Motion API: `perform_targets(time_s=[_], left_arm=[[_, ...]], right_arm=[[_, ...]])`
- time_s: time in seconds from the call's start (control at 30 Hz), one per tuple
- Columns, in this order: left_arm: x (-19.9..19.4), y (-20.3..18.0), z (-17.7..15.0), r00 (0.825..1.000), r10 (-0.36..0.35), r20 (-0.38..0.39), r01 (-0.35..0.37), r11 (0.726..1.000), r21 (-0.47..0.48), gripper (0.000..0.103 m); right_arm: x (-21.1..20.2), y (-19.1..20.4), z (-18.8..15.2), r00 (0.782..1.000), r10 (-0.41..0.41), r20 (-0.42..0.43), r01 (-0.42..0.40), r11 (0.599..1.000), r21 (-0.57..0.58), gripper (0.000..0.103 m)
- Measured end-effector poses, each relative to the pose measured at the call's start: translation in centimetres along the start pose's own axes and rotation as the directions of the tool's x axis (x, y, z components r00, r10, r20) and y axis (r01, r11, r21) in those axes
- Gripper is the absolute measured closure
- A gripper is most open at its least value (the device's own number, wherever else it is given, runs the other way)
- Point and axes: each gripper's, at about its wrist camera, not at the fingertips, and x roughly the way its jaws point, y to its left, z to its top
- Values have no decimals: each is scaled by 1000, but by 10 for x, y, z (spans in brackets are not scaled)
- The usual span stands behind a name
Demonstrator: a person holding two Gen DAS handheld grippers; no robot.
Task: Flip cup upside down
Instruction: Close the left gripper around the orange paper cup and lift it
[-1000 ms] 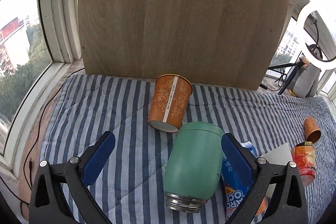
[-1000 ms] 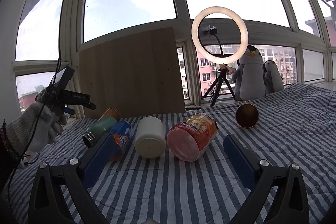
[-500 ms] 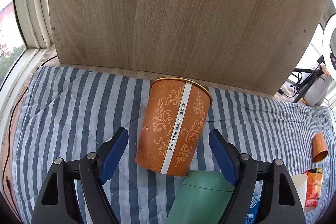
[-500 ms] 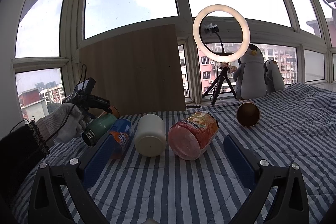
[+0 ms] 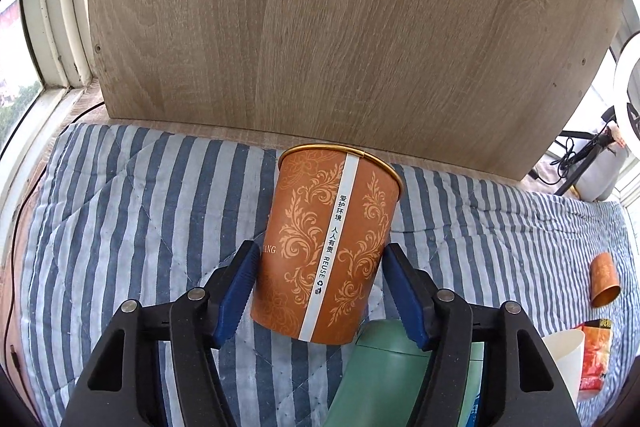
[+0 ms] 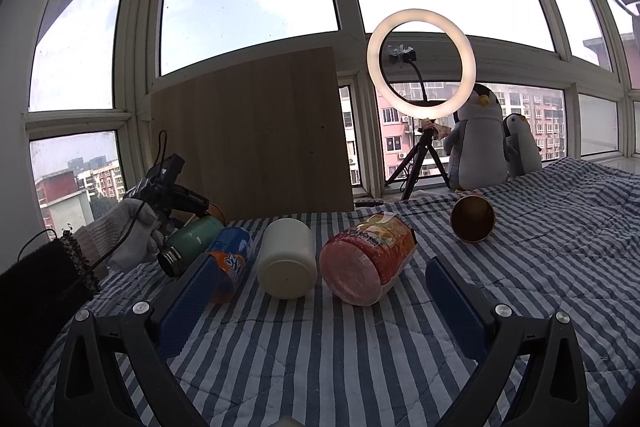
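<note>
A blue-and-white striped quilted bedspread (image 5: pixel 120 219) is spread before a large upright wood-grain board (image 5: pixel 340 27), with bay windows behind. On it, an orange paper cup with gold scrollwork (image 5: pixel 326 251) is seen lying on its side, rim toward the board, touching a green metal flask (image 5: pixel 384 379). The left gripper (image 5: pixel 318 291) is closed around the cup's lower body, both blue pads touching. Pressure is best kept light, since thin paper likely buckles. The right gripper (image 6: pixel 320 291) is held spread and empty.

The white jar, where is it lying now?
In the right wrist view, the white jar lies on its side on the striped blanket, between the orange soda can and the red snack cup.
</note>
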Motion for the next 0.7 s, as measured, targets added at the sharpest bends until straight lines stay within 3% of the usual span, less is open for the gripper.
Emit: perform_targets(time_s=[0.2,0.4,0.53,0.7], left_arm=[[-37,17,-6,999,6,49,-4,999,-37,36],[-104,15,-29,994,-28,103,29,1000,-8,36],[-153,-4,-64,990,-83,116,76,995,65,36],[-195,-51,-127,982,-169,80,151,970,192,36]], right_arm=[[0,0,0,1000,0,-1,0,1000,1,1],[1,0,1,1000,-4,-5,4,1000,0,1],[0,-2,2,1000,-5,-2,5,1000,11,1],[1,-10,4,1000,2,-18,-1,999,43,1]])
